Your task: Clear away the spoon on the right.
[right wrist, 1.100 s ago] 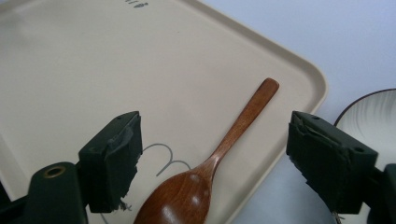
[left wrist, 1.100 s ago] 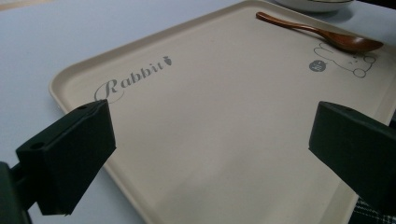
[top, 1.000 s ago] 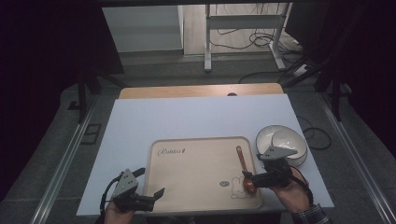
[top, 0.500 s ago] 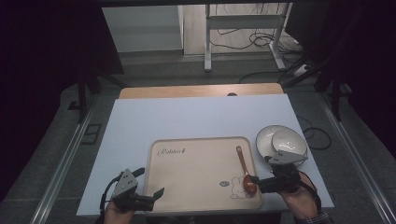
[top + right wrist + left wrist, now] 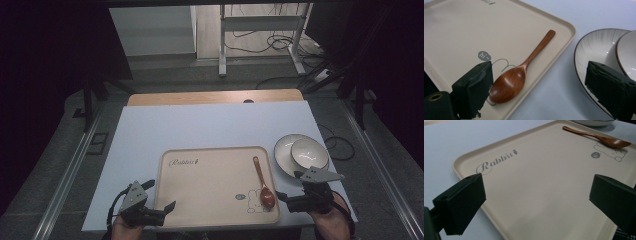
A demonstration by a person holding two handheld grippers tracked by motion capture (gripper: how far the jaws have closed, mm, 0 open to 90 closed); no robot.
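From above, the right gripper (image 5: 292, 199) stands beside the near right corner of the cream tray (image 5: 200, 200) with its jaws just parted wide and nothing between them, the wooden spoon (image 5: 263, 183) lying freed on the tray just off its tip, so the sound move looks like a level retreat clear of the stacked bowls (image 5: 301, 154). The left gripper (image 5: 536, 202) idles open over the tray's near rim. Along the right gripper's jaws (image 5: 544, 92), the glossy reddish-brown spoon (image 5: 521, 70) lies bowl-up, its slim handle pointing away.

Open gripper (image 5: 536, 205) over tray (image 5: 544, 195)
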